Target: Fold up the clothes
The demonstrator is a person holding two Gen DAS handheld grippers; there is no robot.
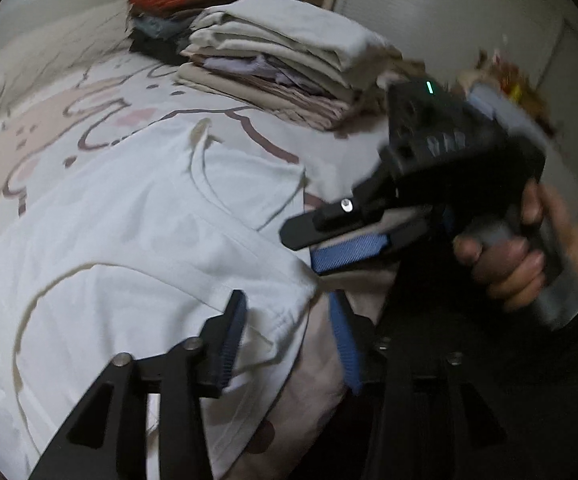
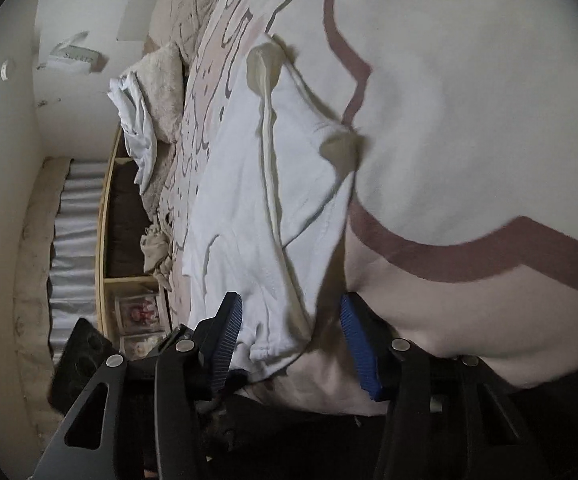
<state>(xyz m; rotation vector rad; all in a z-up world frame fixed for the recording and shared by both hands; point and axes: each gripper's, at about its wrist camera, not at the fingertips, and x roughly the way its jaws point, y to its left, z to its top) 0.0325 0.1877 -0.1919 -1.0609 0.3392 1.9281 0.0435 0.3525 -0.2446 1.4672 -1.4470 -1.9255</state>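
1. presently, a white shirt (image 1: 137, 248) lies spread on the bed (image 1: 41, 128), its long axis running away from the person toward the pile of folded clothes (image 1: 281, 64).
2. left tool (image 1: 289, 340): wide, its fingers either side of the shirt's near corner, gripping nothing.
3. right tool (image 2: 291, 344): also wide, astride the same near edge.
4. judgement: both tools are at that corner; the left looks nearer to closing on it.

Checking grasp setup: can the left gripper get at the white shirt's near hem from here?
Probably yes. The left gripper is open, its fingers straddling the white shirt hem at the bed edge, with nothing between.
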